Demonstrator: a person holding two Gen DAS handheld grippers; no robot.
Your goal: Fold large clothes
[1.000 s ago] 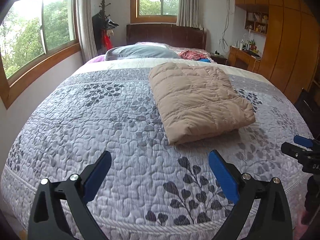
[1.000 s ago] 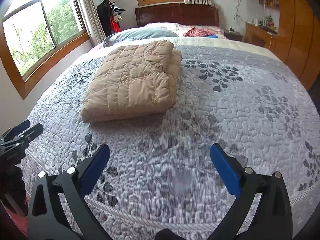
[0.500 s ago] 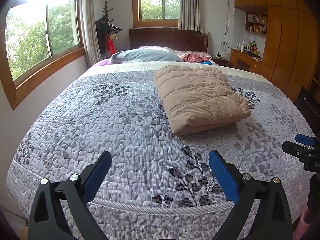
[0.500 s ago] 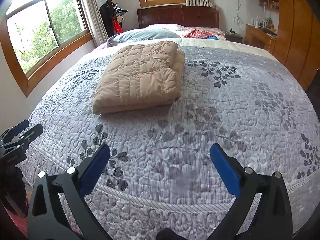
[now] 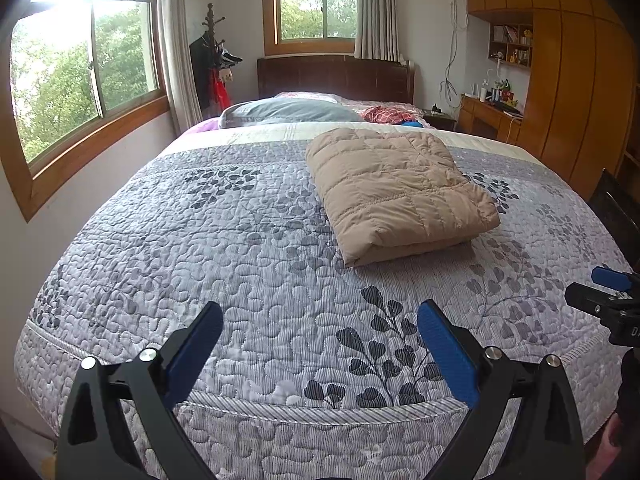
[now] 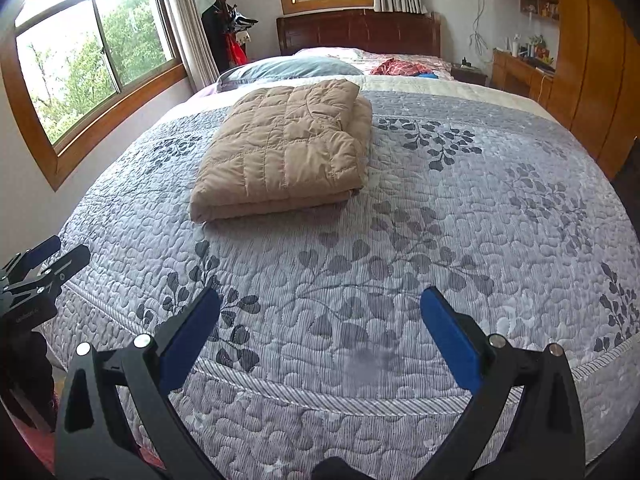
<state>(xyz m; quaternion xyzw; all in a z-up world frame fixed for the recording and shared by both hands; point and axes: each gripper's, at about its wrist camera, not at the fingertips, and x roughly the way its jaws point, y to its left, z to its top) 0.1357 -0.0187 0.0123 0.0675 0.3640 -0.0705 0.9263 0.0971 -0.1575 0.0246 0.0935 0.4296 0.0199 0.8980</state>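
Left wrist view: the left gripper (image 5: 320, 344) has its blue-padded fingers (image 5: 446, 350) spread wide, holding nothing, above the foot edge of a bed (image 5: 224, 248) with a grey quilted, leaf-printed bedspread. A folded tan puffer jacket (image 5: 396, 192) lies ahead, slightly right.

Right wrist view: the right gripper (image 6: 320, 332) is likewise wide apart and empty. The jacket (image 6: 288, 148), a puffy rectangular stack, lies ahead-left, well apart from the fingers. A grey pillow (image 6: 288, 69) rests beyond it.
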